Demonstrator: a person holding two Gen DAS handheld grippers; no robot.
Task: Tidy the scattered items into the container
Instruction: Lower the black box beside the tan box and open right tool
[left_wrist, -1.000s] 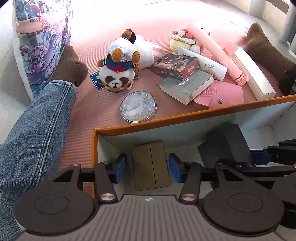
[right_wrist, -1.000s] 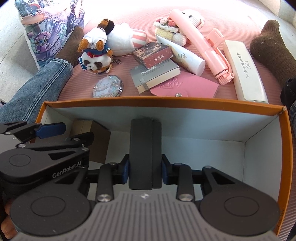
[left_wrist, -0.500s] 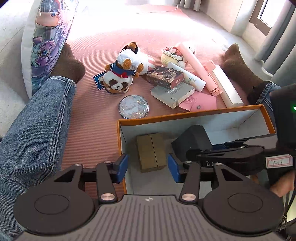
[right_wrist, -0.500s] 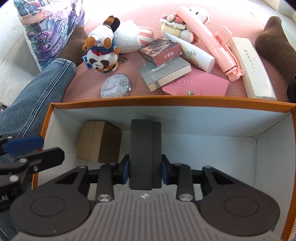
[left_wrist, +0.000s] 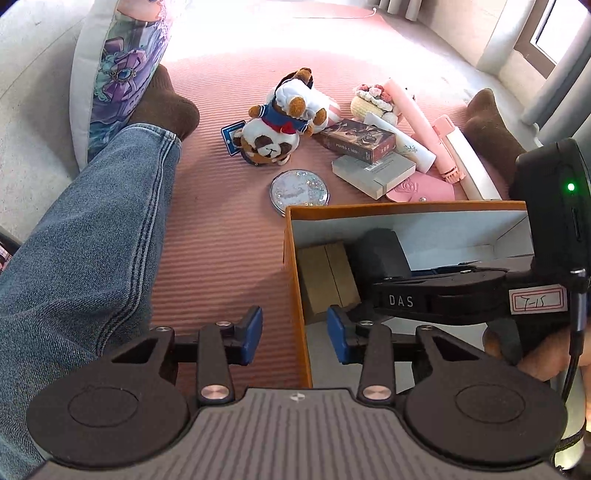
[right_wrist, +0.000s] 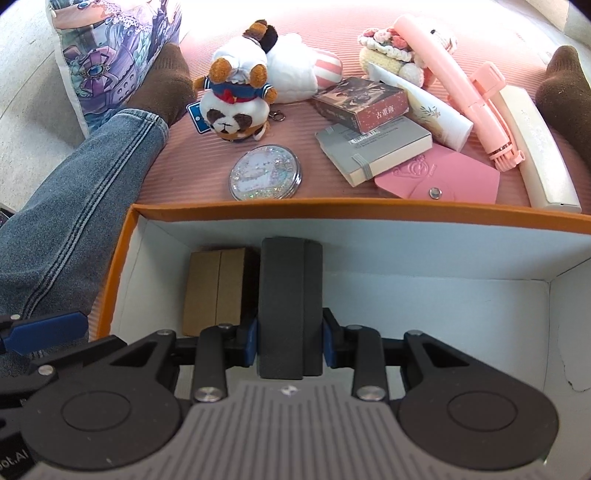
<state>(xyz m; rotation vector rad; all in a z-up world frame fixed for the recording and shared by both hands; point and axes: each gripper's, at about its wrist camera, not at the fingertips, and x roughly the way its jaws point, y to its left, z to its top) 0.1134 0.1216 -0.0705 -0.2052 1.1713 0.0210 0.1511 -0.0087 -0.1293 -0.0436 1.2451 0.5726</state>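
The orange box (right_wrist: 332, 208) with white inside holds a brown carton (right_wrist: 214, 288) at its left end. My right gripper (right_wrist: 290, 341) is shut on a dark grey case (right_wrist: 290, 295), upright inside the box right beside the carton. My left gripper (left_wrist: 294, 338) hangs above the box's left wall (left_wrist: 295, 288); its jaws are closing with nothing between them. On the pink mat beyond the box lie a panda plush (right_wrist: 232, 103), a round glitter mirror (right_wrist: 264, 171), a grey notebook (right_wrist: 373, 147), a card box (right_wrist: 362, 99) and a pink wallet (right_wrist: 443, 177).
Further right lie a white tube (right_wrist: 432, 107), a pink handheld stick (right_wrist: 461, 85), a long white case (right_wrist: 539, 147) and a crochet cake (right_wrist: 384, 48). A person's jeans leg (left_wrist: 74, 258) and brown socks flank the mat. A printed pillow (left_wrist: 118, 66) stands at left.
My left gripper has drawn back and left out of the box, leaving the brown carton inside, and its jaws have narrowed. My right gripper has carried the dark case leftward up to the carton.
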